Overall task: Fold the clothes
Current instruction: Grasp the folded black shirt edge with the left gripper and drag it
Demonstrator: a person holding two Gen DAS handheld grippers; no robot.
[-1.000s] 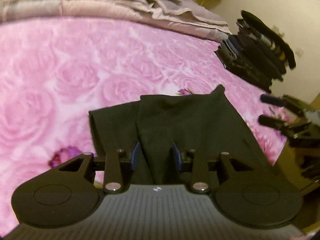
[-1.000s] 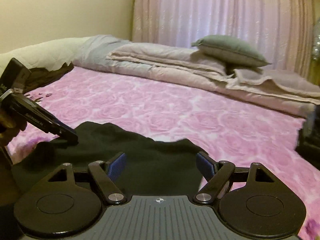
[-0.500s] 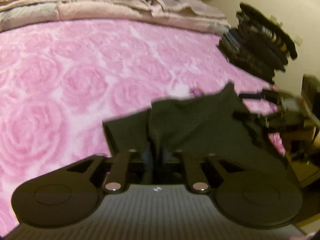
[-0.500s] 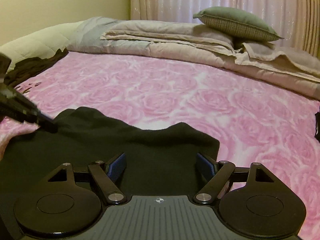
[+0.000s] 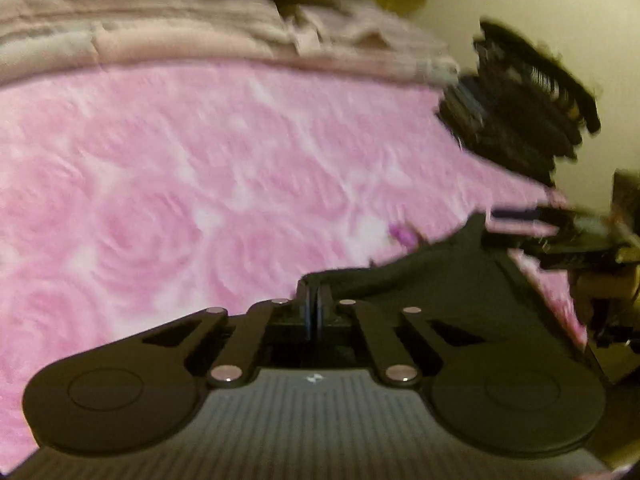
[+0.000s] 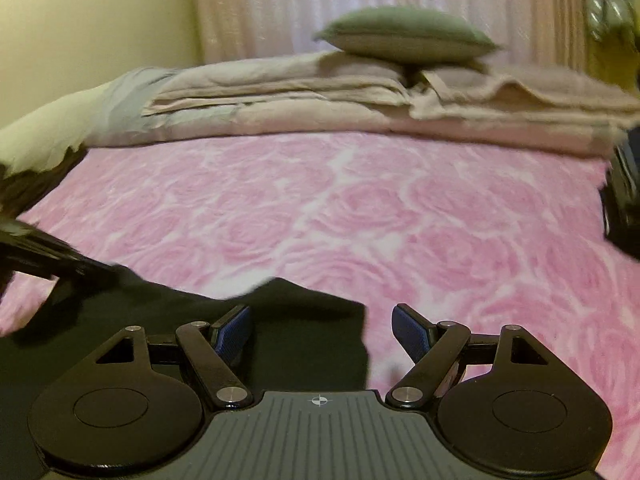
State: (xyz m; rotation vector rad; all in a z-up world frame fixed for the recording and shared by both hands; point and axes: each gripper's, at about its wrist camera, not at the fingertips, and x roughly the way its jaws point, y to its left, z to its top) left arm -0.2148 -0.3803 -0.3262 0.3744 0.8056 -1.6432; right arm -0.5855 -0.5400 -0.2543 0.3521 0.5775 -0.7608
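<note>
A black garment [image 5: 440, 280] lies on the pink rose bedspread [image 5: 180, 184]. My left gripper [image 5: 313, 300] is shut on the garment's near edge and holds it up off the bed. In the right wrist view the same garment [image 6: 296, 328] spreads under my right gripper [image 6: 320, 332], which is open, its blue pads on either side of the garment's right corner. The left gripper shows there at the far left [image 6: 60, 260], and the right gripper shows in the left wrist view [image 5: 532, 232] at the garment's far corner.
Folded beige blankets [image 6: 360, 100] and a grey-green pillow [image 6: 404, 36] lie at the head of the bed. A stack of dark folded clothes [image 5: 520, 120] sits at the bed's right edge. Curtains [image 6: 400, 0] hang behind.
My left gripper closed on the garment's edge and lifted it toward me. The right gripper stayed open and slid toward the garment's right corner.
</note>
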